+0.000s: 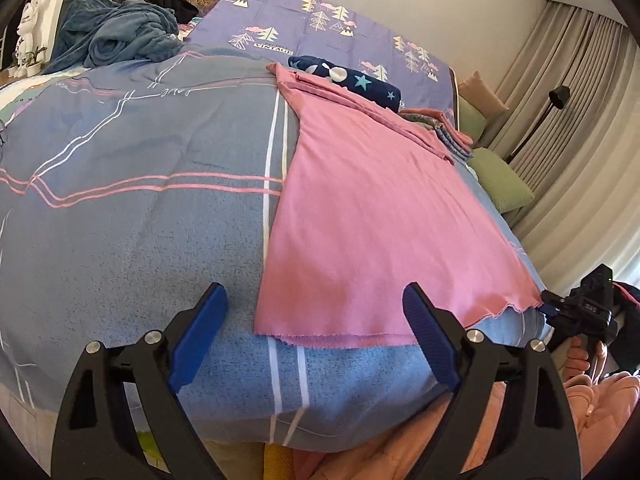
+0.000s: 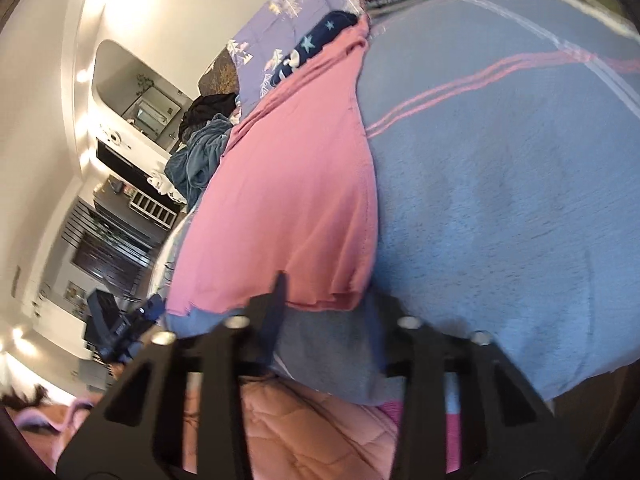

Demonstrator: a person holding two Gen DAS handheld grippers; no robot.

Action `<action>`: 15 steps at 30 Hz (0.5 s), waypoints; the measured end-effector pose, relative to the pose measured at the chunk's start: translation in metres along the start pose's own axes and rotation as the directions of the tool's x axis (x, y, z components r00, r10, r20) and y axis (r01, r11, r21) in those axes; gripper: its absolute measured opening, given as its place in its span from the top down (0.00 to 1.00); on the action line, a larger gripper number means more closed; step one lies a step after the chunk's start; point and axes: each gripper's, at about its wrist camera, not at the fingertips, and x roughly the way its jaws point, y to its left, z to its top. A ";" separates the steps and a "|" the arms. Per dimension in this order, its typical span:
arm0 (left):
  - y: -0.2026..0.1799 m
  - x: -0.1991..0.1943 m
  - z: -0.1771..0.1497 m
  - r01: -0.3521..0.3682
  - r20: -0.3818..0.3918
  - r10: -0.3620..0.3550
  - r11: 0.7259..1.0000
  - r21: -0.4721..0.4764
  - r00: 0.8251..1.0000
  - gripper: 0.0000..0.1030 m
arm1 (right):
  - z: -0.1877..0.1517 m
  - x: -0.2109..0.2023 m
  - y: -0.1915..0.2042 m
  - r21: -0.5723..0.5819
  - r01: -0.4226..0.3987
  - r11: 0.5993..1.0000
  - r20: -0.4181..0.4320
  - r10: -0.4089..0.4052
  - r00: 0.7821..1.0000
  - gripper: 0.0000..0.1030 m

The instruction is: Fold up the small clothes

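A pink garment (image 1: 360,216) lies flat on the blue bedspread (image 1: 132,232), its hem toward me; it also shows in the right wrist view (image 2: 288,200). My left gripper (image 1: 316,316) is open, its blue fingers (image 1: 200,332) apart just above the hem's near left corner, holding nothing. My right gripper (image 2: 324,312) is open at the hem's other corner, where the cloth looks doubled over; the view is blurred. The right gripper also shows at the right edge of the left wrist view (image 1: 580,308).
A rolled navy star-print garment (image 1: 348,80) lies beyond the pink one. A stack of folded clothes (image 1: 444,128) sits to its right. A blue blanket heap (image 1: 120,36) is at the far left. Green cushions (image 1: 500,180) and curtains stand off the bed's right side.
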 end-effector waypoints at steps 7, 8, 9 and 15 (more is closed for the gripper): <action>0.020 0.007 0.016 0.102 -0.016 -0.106 0.982 -0.156 0.994 0.97 | 0.010 -0.011 0.007 -0.024 0.024 0.999 0.055 -0.022 0.998 0.96; 0.020 0.005 0.018 0.108 0.000 -0.109 0.981 -0.161 0.994 0.97 | 0.011 -0.016 0.010 -0.035 0.021 0.999 0.068 -0.018 0.997 0.96; 0.019 0.001 0.020 0.114 0.020 -0.113 0.981 -0.159 0.993 0.97 | 0.013 -0.020 0.012 -0.042 0.015 0.999 0.083 -0.011 0.996 0.96; -0.004 -0.034 0.048 0.183 0.170 -0.164 0.978 -0.102 0.972 0.97 | 0.032 -0.035 0.034 -0.092 -0.037 0.995 0.161 0.051 0.986 0.96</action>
